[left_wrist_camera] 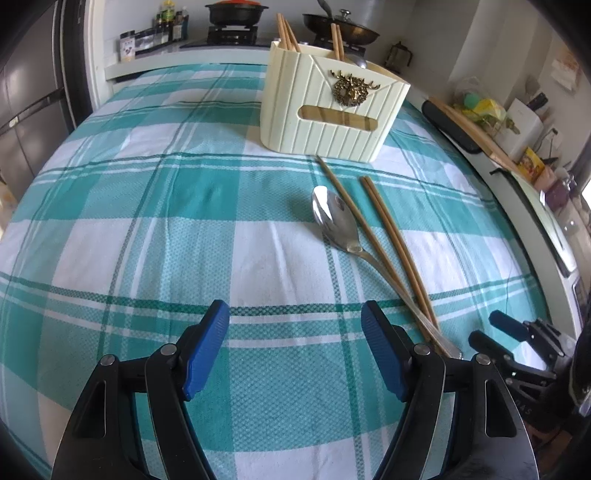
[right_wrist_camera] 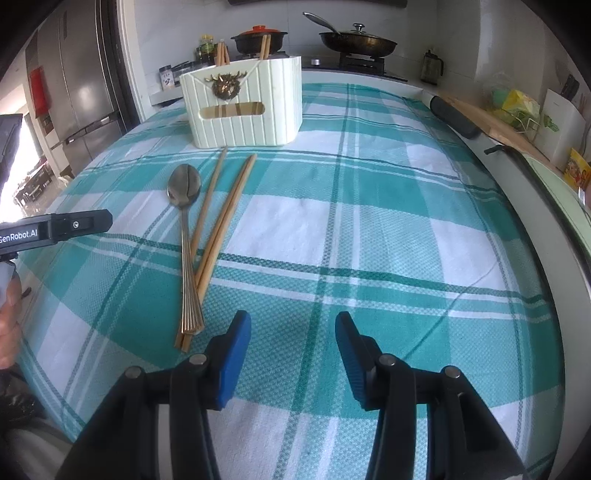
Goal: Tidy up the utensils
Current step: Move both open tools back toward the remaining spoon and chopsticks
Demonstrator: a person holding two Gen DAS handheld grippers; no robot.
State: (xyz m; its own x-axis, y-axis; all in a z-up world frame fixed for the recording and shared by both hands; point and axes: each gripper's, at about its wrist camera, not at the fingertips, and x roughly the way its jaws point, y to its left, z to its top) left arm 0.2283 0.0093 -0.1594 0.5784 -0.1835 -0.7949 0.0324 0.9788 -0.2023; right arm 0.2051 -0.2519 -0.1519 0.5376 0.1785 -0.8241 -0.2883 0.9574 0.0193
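On the teal-and-white checked worktop (right_wrist_camera: pixel 369 229) I hold the left gripper (left_wrist_camera: pixel 295 347) and right gripper (right_wrist_camera: pixel 293 354) with jaws spread, both empty, ready for the silver metal spoon (right_wrist_camera: pixel 183 206) and loose wooden chopsticks (right_wrist_camera: pixel 225 218) lying before the cream ribbed utensil holder (right_wrist_camera: pixel 243 107).

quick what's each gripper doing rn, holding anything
left gripper: open, holding nothing, above the tablecloth
right gripper: open, holding nothing, just right of the spoon

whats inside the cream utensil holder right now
The cream ribbed plastic holder has wooden chopsticks sticking out the top, and a metal spoon handle shows at its rim. Its walls hide their lower ends and anything else inside.
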